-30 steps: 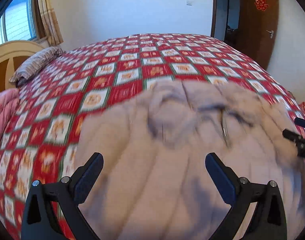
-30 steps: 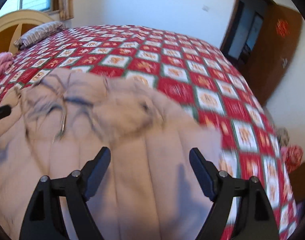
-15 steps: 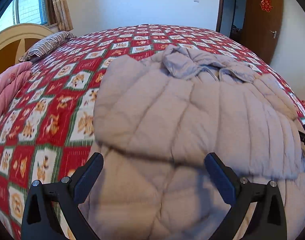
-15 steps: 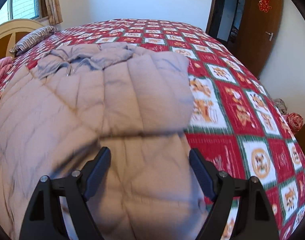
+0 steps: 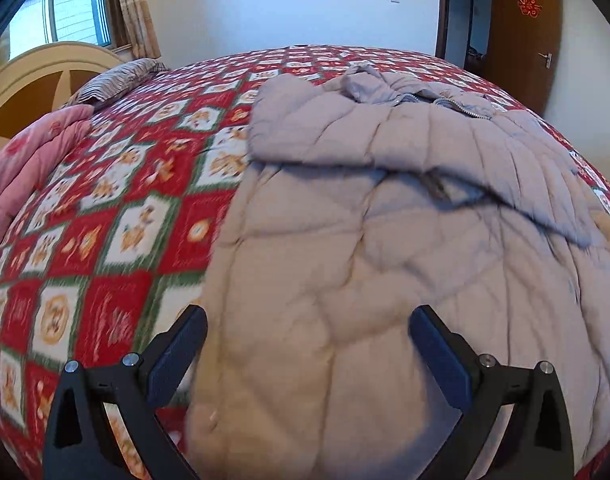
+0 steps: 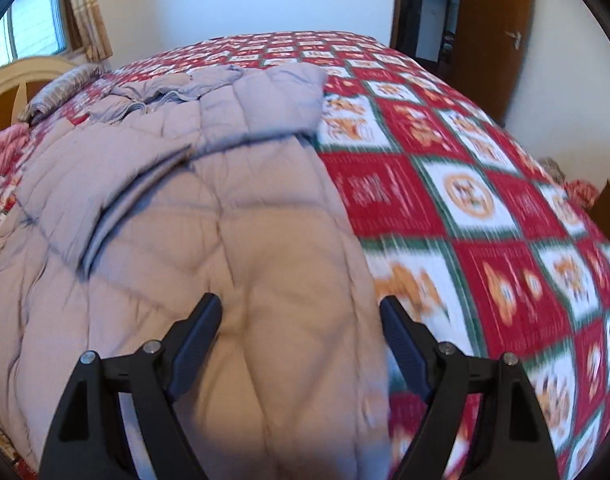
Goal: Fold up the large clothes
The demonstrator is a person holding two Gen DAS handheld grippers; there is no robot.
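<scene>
Two tools are held above one large padded grey coat (image 5: 385, 240), which lies spread on a bed (image 5: 117, 208) covered in a red, white and green checked bedspread. At the far left of the left wrist view, a pink quilt (image 5: 29, 160) and a striped pillow (image 5: 117, 80) are seen by the headboard, well apart from the coat. The left tool (image 5: 307, 354) is held wide open over the coat's left edge near the hem; nothing is gripped, and no pad is seen pressing on the fabric. Across the middle of the coat, both sleeves are laid over the chest, and the collar with its zip (image 5: 453, 104) is bunched at the far end. The right tool (image 6: 301, 338) is likewise held wide open over the coat's right edge, with padded fabric below the gap but not clamped.

The sleeve fold is judged complete. The step in hand appears to be the approach to the near end of the coat for the lengthwise fold. For the next move, each tool is to be lowered onto its hem corner and closed on the full thickness of padding. The hem is then to be carried toward the collar, with both sides kept level so that the sleeves are not dragged out.
</scene>
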